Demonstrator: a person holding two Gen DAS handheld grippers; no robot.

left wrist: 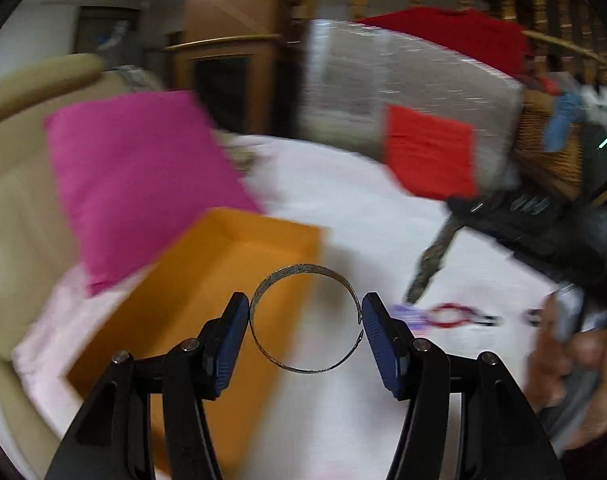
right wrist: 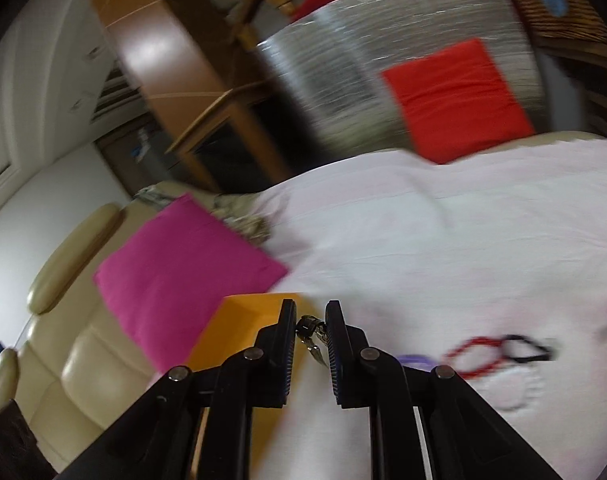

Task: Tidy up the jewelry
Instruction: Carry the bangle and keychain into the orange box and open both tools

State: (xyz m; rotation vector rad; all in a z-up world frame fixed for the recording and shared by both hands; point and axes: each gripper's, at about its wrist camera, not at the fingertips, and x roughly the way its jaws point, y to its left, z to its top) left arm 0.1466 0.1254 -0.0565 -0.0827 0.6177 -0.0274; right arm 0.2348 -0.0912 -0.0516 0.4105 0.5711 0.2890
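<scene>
So the left gripper (left wrist: 305,316) is pinching a silver open-ended bangle (left wrist: 303,320) across its width, both blue pads pressing its outer edges. The bangle is up in the air, just in front of the orange box (left wrist: 223,280), which sits open on the white sheet (left wrist: 363,220). The right gripper (right wrist: 310,332) has its fingers nearly together on a small silvery metal piece (right wrist: 311,334), too blurry to say what exactly, and that hangs right beside the orange box's near corner too. A pink cushion (right wrist: 179,272) leans just behind the box, a red cushion (right wrist: 455,96) sits well beyond it. Off to the right of the box, a red bracelet (right wrist: 473,354), a black one (right wrist: 523,350) and a purple one (right wrist: 413,360) lie on the sheet, near each other. Everything's pretty smeared.
</scene>
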